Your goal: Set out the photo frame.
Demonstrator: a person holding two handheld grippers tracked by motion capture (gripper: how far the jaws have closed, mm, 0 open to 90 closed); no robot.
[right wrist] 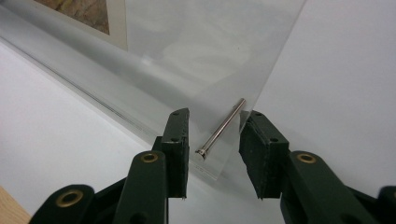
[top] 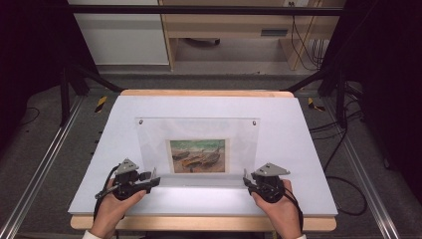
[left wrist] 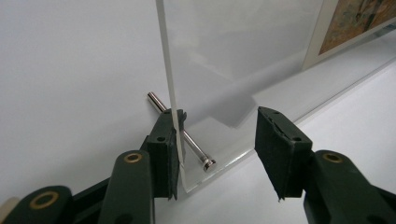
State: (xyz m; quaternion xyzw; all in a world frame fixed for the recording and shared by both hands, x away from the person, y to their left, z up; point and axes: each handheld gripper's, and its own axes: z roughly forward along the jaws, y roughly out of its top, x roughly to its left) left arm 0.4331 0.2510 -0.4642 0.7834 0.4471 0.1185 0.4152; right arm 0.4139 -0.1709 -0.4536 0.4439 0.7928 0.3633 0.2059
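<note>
On the white table (top: 298, 149), a clear acrylic frame (top: 149, 139) is enclosing a boat picture (top: 198, 156); left gripper (left wrist: 217, 140) and right gripper (right wrist: 215, 140) are straddling its near corners, metal pins (left wrist: 184, 135) between half-open jaws, grip unclear

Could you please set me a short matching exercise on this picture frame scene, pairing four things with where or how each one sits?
Things:
1. acrylic frame
2. painting print
3. left gripper
4. metal pin

Places or states:
A. lies between the right gripper's open jaws, at the frame's corner
B. at the frame's near left corner, jaws open
C. clear panel standing on the white table
D. shows boats, mounted in the lower middle of the panel

Pairs: 1-C, 2-D, 3-B, 4-A
</note>
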